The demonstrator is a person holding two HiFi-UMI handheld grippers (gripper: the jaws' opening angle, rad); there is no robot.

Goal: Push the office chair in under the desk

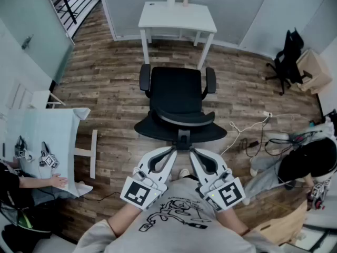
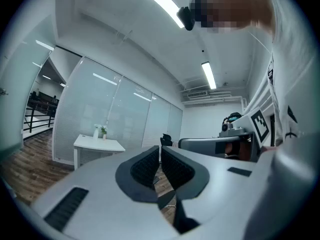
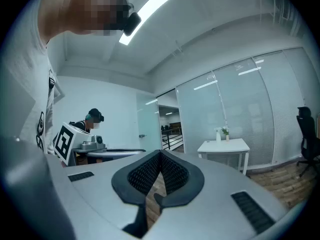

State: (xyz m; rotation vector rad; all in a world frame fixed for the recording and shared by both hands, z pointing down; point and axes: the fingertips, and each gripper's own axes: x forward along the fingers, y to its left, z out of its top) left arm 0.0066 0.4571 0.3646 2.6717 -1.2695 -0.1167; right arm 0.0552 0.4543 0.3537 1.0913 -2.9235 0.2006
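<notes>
Behind the black office chair [image 1: 177, 101], both tools are clenched on nothing and the push looks barely begun.
On the wooden floor the chair stands out in the open, facing the white tabletop [image 1: 179, 19]. Its seat front is near the front legs but not under the top, and its backrest is turned toward the person. The left tool [image 1: 170, 151] and the right tool [image 1: 194, 152] are held level side by side, with their tips just behind the backrest; contact cannot be told from above. Each tool's own view shows its jaws drawn together with nothing between them. By my reading, nearly the whole task is left: pressing the closed tips against the backrest and rolling the chair forward until the seat slides beneath the tabletop.
</notes>
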